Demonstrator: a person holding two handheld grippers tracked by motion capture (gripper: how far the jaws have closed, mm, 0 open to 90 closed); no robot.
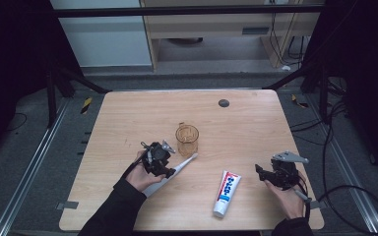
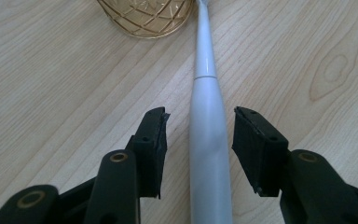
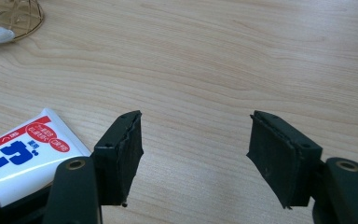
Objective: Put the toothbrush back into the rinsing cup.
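Observation:
A white electric toothbrush [image 1: 177, 169] lies on the wooden table, its head pointing at an amber patterned glass cup [image 1: 187, 140]. My left gripper [image 1: 158, 160] hovers over the handle, open. In the left gripper view the toothbrush handle [image 2: 208, 140] runs between the two jaws with a gap on each side, and the cup [image 2: 144, 16] sits ahead. A white toothpaste tube [image 1: 227, 192] with red and blue print lies at the front. My right gripper [image 1: 266, 173] stands open to the right of it, nothing between its jaws; the tube [image 3: 23, 151] lies by its left jaw.
A small dark round spot [image 1: 223, 103] marks the table near its far edge. The table's front edge is close under both forearms. Cables and metal rails run on the floor to the right and left of the table.

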